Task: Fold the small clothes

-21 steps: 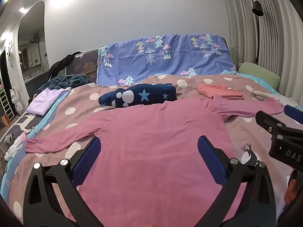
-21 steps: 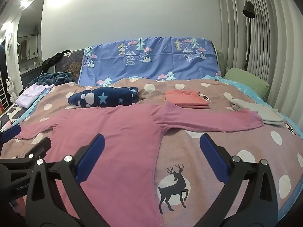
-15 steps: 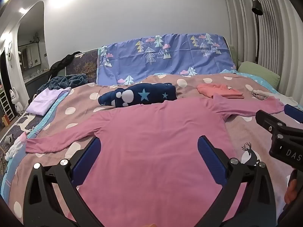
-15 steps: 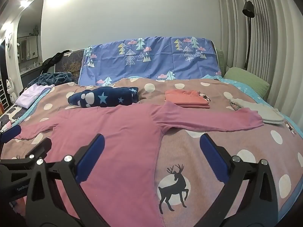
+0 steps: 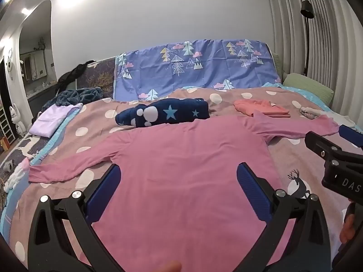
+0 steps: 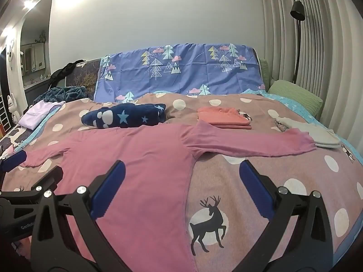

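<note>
A pink long-sleeved shirt (image 5: 186,163) lies flat on the bed, both sleeves spread out to the sides; it also shows in the right wrist view (image 6: 136,158). My left gripper (image 5: 178,181) is open and empty, held above the shirt's body. My right gripper (image 6: 181,176) is open and empty, above the shirt's right side edge. Each gripper shows at the edge of the other's view.
A dotted brown blanket (image 6: 261,181) with deer prints covers the bed. Behind the shirt lie a navy star-patterned folded garment (image 5: 163,114), a folded coral garment (image 6: 223,119), grey-white clothes (image 6: 317,133) at right, a lilac one (image 5: 52,119) at left. A green pillow (image 6: 295,96) lies far right.
</note>
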